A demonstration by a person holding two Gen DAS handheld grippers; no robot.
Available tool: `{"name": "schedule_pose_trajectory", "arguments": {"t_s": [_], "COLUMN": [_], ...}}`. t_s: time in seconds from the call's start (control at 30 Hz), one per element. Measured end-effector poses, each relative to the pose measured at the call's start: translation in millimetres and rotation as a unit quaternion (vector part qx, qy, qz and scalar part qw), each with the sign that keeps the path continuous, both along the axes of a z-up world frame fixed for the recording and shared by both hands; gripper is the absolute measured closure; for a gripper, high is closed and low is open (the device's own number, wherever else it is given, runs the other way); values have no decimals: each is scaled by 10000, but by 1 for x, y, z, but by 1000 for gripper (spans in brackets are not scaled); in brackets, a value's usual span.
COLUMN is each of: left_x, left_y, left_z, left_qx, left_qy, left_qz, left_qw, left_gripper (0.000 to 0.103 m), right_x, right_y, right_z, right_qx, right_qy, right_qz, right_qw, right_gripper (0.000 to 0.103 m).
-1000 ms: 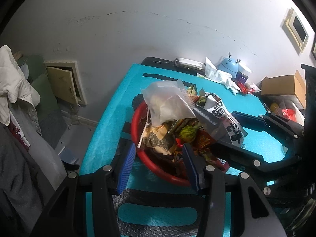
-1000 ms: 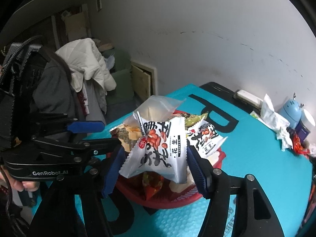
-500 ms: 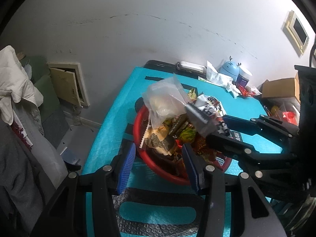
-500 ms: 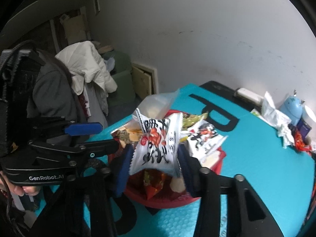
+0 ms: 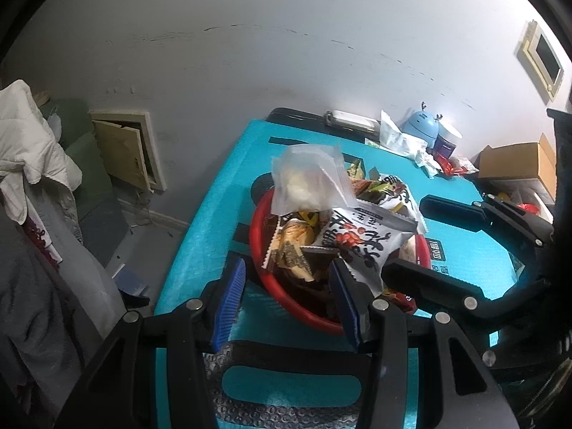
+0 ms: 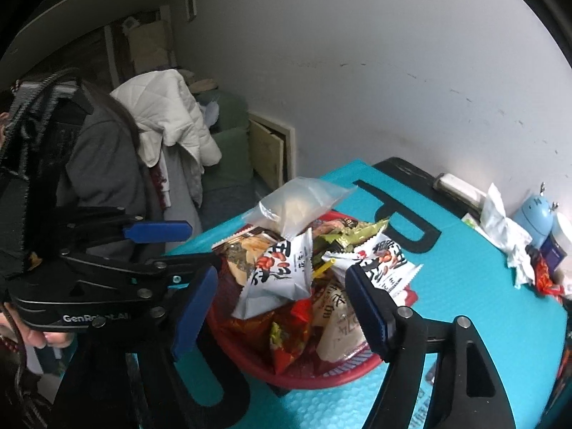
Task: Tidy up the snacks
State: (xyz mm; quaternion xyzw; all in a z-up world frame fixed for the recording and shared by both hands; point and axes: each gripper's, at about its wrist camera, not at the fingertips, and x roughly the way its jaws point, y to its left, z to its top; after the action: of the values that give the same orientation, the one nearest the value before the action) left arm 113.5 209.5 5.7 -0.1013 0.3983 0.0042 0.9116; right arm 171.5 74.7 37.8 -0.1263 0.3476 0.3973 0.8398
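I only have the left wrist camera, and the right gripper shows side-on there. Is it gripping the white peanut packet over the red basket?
Observer: No. In the right wrist view the right gripper has its jaws opening. The white peanut packet sits between the pads with a gap on each side, resting on the pile.
Operator: What lies just under that packet?
Observer: A red-orange packet, standing on end against the near side of the red basket.
Operator: Any other peanut packet?
Observer: Yes, a second peanut packet lies just past the right-hand pad.
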Motion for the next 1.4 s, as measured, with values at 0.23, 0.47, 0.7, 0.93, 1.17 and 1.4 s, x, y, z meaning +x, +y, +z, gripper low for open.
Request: {"name": "schedule_pose_trajectory", "arguments": {"t_s": [0.23,0.47,0.7,0.93,1.17,1.4], "left_x": [-7,-24,-48,-73,-101,-129], "left_y": [-8,-25,-50,-76,-98,-114], "left_z": [13,45,81,106,118,116], "left_qx": [59,264,449,611,814,816], "left_qy": [-109,-451,-849,-1198,-1515,-1493], "left_qz": [-51,-120,-223,-355,-242,-298], "left_qw": [9999,9986,9951,9903,9848,9850], "left_gripper": [55,55,55,55,21,18], "right_x": [-2,-17,-40,-68,-97,-125], "right_y": [-8,-29,-57,-89,-118,-140], "right_z": [10,39,75,99,110,108], "right_qx": [68,309,552,718,827,846], "right_qy": [-19,-247,-483,-655,-766,-805], "right_qz": [-116,-321,-592,-856,-1123,-1341], "right_qw": [9999,9987,9955,9916,9873,9841], "right_gripper": [28,28,28,28,22,13]}}
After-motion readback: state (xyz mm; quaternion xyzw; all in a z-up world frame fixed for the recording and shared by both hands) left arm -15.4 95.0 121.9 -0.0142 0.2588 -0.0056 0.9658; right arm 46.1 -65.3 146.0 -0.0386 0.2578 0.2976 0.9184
